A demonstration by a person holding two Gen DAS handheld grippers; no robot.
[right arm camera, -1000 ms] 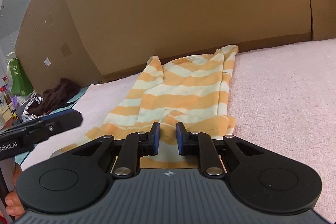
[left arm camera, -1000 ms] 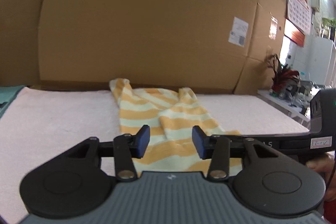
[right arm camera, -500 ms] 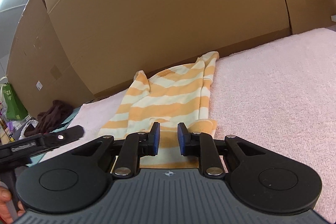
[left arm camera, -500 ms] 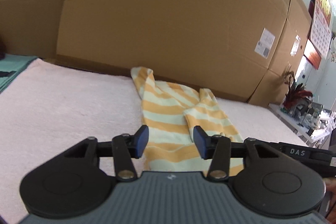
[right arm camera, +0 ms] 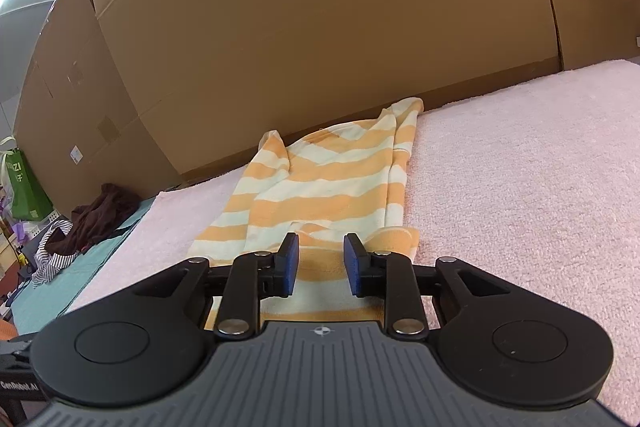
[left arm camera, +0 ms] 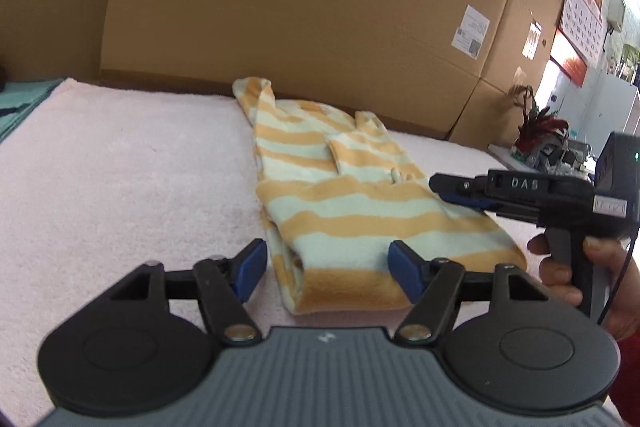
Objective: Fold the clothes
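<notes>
Over the striped shirt (left arm camera: 360,211), both grippers' jaws opening, empty, left (left arm camera: 327,271) wider than right (right arm camera: 321,263).

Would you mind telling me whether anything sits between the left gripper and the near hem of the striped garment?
Nothing visible does. The left gripper, its jaws opening, faces the near hem of the striped garment directly, with only bare pink towel around it. The right gripper sits over the garment's right edge, off that path.

Black left gripper (left arm camera: 327,267), blue pads (left arm camera: 402,269), ribbed grey housing, silver screws
</notes>
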